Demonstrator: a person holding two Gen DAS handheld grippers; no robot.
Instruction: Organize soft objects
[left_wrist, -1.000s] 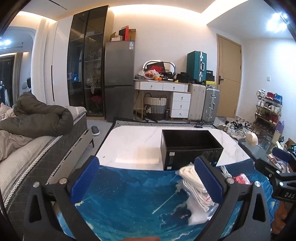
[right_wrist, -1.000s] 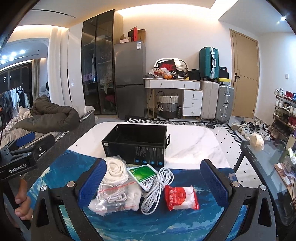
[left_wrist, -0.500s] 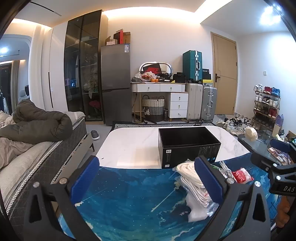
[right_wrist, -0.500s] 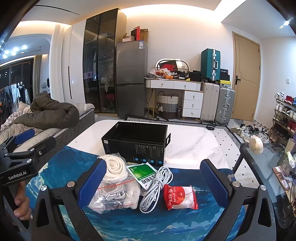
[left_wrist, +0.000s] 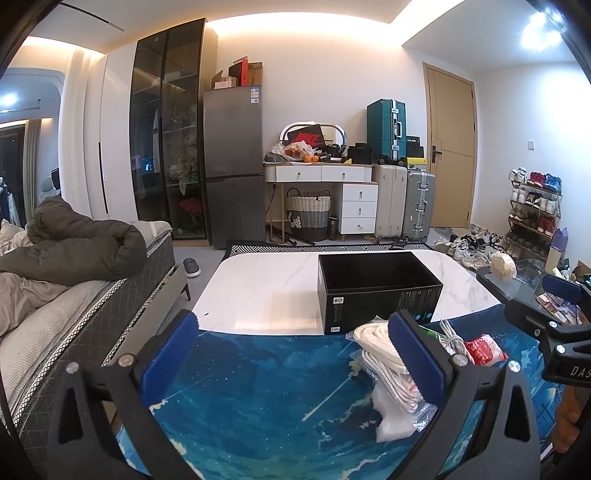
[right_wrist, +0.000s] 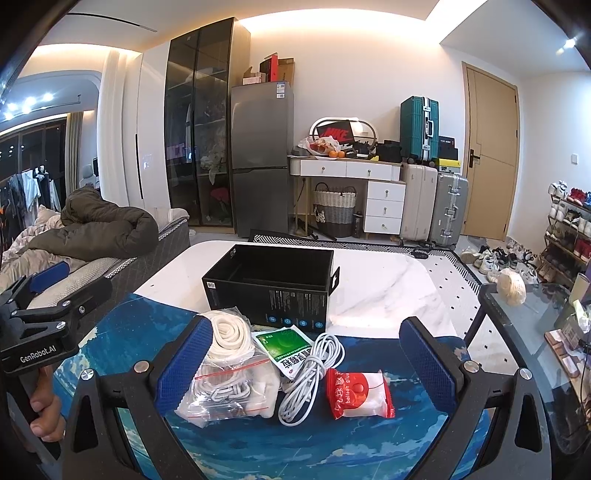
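Right wrist view: I am holding the right gripper (right_wrist: 304, 360) wide open, slightly nearer than a second ago, over the cord bag (right_wrist: 229, 376), cable (right_wrist: 314, 369) and red pouch (right_wrist: 356, 393) before the empty black box (right_wrist: 269, 284). The left gripper (left_wrist: 291, 354) is also gaping; nothing is sorted yet.

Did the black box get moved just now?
No. In the right wrist view the black box sits at the same spot by the mat's edge, just behind the green packet. Only the camera shifted a little.
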